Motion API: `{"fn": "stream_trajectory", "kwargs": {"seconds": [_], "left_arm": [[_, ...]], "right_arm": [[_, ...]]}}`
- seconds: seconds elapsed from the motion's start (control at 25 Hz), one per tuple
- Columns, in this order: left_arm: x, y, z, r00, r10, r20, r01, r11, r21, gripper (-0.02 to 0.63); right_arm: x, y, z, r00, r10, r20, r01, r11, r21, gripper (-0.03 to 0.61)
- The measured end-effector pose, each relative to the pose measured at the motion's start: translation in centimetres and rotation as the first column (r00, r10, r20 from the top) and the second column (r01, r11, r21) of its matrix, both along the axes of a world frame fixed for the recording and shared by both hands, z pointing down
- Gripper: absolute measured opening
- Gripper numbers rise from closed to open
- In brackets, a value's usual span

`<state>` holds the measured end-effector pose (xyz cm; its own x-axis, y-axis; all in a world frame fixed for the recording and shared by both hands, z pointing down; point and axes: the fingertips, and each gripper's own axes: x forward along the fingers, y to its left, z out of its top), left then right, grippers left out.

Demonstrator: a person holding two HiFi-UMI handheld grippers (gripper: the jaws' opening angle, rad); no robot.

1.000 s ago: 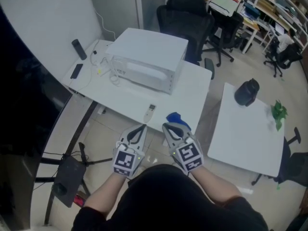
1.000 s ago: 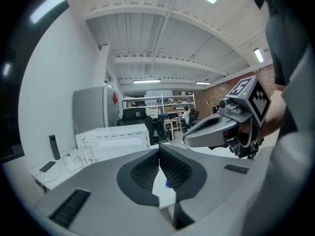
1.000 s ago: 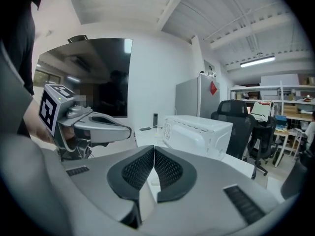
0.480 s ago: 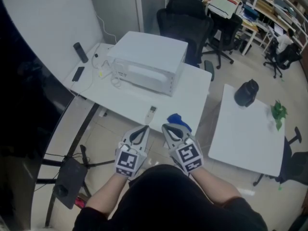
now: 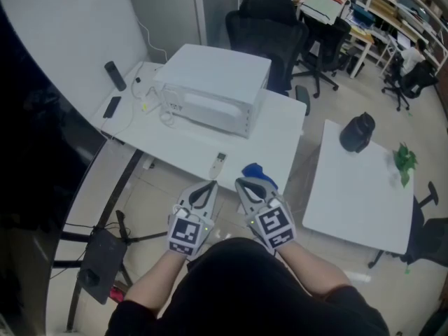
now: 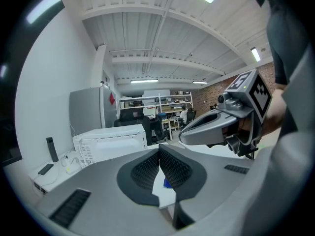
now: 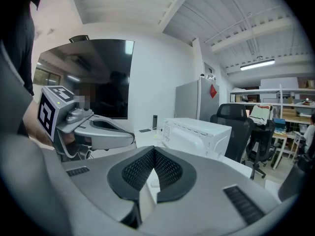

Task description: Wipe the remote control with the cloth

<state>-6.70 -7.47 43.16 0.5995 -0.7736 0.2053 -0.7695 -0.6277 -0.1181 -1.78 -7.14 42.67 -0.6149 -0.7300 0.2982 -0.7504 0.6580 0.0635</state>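
A white table [image 5: 175, 142] fills the middle of an office floor, seen from above. At its far left end stand a dark cylinder [image 5: 115, 75] and a flat black handset [image 5: 111, 106], with thin cables running toward a white microwave [image 5: 213, 89]. The microwave's door is closed, so its inside cannot be seen. Nearer the table's front edge lies the remote control [image 5: 218, 164], small and pale, with the blue cloth [image 5: 256, 173] bunched just to its right at the very edge. The left gripper [image 5: 207, 186] and the right gripper [image 5: 242, 184] are held side by side in front of that edge. Each has its jaws pressed together, with nothing between the pads. The remote control sits just beyond and between the two tips, apart from both. The cloth lies right ahead of the right gripper's tip, though contact cannot be judged. To the right, a second white table [image 5: 350, 194] carries a black rounded object [image 5: 358, 133] and a green leafy sprig [image 5: 404, 161]. Black office chairs [image 5: 262, 26] stand behind.
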Motion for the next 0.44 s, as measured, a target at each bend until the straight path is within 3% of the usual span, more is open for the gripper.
{"fn": "stream_trajectory", "kwargs": {"seconds": [0.44], "left_arm": [[0.18, -0.25, 0.48, 1.000, 0.002, 0.001, -0.002, 1.000, -0.005, 0.000]], "right_arm": [[0.14, -0.09, -0.03, 1.000, 0.008, -0.001, -0.008, 1.000, -0.006, 0.008]]}}
